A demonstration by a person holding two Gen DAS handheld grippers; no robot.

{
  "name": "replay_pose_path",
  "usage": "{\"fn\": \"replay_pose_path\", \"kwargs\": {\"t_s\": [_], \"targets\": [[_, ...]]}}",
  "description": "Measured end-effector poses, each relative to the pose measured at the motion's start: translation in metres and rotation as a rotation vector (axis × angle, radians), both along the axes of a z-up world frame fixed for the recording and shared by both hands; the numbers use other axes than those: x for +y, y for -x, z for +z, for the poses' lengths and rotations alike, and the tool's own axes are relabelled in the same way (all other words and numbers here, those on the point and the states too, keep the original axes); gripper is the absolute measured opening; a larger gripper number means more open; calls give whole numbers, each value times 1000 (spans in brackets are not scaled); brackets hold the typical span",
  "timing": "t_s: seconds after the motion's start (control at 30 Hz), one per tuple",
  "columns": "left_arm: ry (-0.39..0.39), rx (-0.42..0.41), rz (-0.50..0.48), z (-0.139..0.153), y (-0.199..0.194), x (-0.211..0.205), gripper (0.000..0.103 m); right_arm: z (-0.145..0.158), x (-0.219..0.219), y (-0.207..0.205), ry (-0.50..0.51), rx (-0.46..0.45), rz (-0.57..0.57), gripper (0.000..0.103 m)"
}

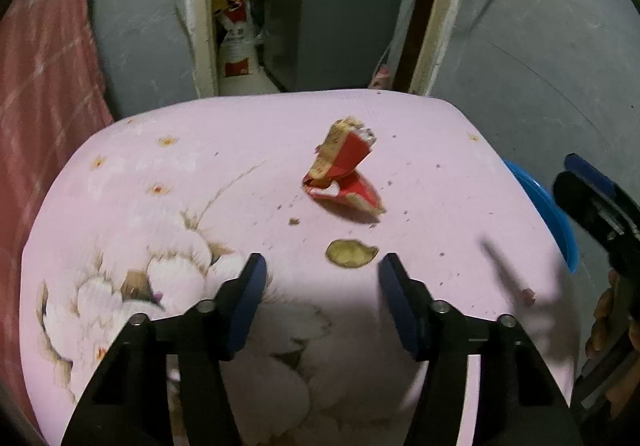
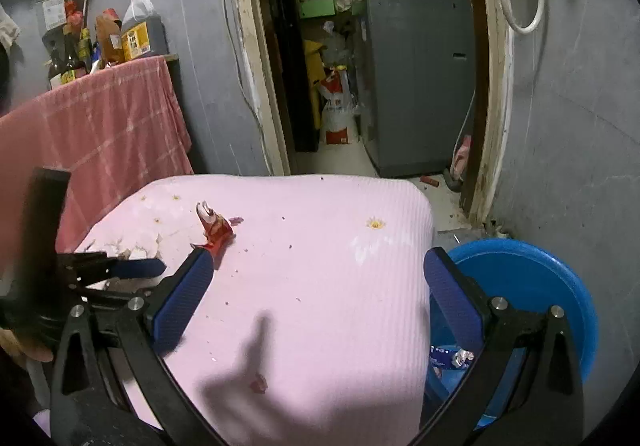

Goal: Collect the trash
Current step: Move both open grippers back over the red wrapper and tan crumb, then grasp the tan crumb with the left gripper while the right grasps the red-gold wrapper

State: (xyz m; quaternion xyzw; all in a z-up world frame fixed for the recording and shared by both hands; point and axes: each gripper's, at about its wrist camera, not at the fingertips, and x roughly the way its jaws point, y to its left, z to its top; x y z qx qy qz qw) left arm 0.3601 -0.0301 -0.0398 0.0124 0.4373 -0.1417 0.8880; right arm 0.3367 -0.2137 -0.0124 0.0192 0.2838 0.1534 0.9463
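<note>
- The left wrist view looked steeply down along its fingers, close over the pink counter.
- The right wrist view sat further right, tilted less, taking in the doorway and blue basin.
- The 2 views shared the counter, the red wrapper and the grey cabinet.

On the pink bench lie one crumpled red wrapper, one potato chip and many small crumbs, while beside it stands one blue basin holding one blue packet.
</note>
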Motion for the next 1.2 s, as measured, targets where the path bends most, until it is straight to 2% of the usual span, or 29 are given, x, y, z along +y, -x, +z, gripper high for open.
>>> {"fn": "replay_pose_path", "kwargs": {"t_s": [0.03,0.2,0.4,0.63,0.83,0.9,1.0,1.07,1.2], "targets": [[1,1,-12,0,-2,-2,38,-1,0,-2,3,9,2,103],[1,-2,-30,-1,-6,-4,20,-9,6,-13,8,75,27,103],[27,2,-16,0,-8,9,18,-15,21,-27,6,151,89,103],[40,11,95,2,-10,46,18,-16,53,-50,19,214,179,103],[60,-13,182,9,-8,79,18,-26,81,-70,19,308,247,103],[72,-18,210,11,-5,85,18,-27,89,-75,28,315,255,101],[93,-23,250,14,0,95,18,-30,102,-82,60,323,267,93],[105,-21,265,15,2,99,18,-32,111,-86,100,324,277,81],[118,-18,276,16,5,100,18,-35,122,-85,172,312,285,71]]}}
